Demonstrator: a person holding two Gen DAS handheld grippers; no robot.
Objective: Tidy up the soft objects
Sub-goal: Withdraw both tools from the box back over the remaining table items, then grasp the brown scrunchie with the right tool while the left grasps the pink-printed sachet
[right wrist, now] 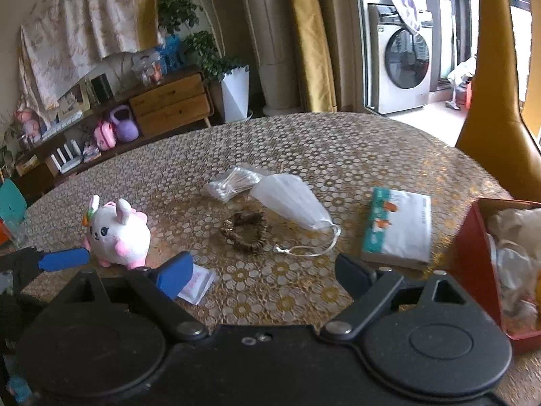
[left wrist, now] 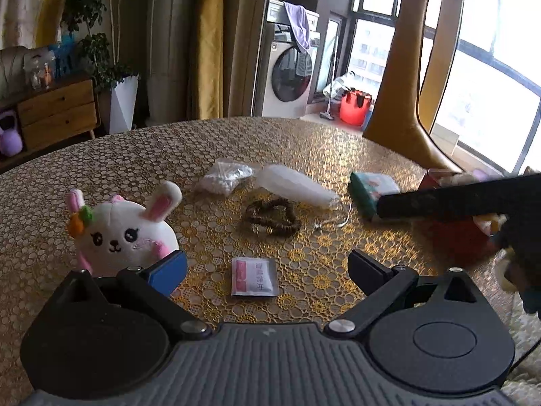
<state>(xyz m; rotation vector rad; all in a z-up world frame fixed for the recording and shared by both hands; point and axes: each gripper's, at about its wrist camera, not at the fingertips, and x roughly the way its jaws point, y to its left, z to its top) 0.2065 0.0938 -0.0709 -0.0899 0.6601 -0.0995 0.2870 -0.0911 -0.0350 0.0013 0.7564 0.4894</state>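
Both grippers hover with jaws wide over soft things scattered on the round surface.

Nearest, the left gripper (left wrist: 267, 270) and right gripper (right wrist: 263, 275) each hold nothing. A small sachet (left wrist: 254, 276) lies by the near edge, the plush bunny (right wrist: 116, 235) toward the left edge. Mid-surface: a brown scrunchie (right wrist: 244, 231), a tissue pack (right wrist: 399, 226), a face mask (right wrist: 290, 199) and bagged cotton swabs (right wrist: 233, 182) farthest. A red box (right wrist: 473, 257) sits at the right edge.

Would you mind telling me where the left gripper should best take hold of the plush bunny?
Probably across the round body of the bunny, below the ears, coming from the front and above. It sits upright on the table, and the body is its widest, softest part; the ears are thin and floppy. The left gripper is open, with its blue pad already beside the bunny.
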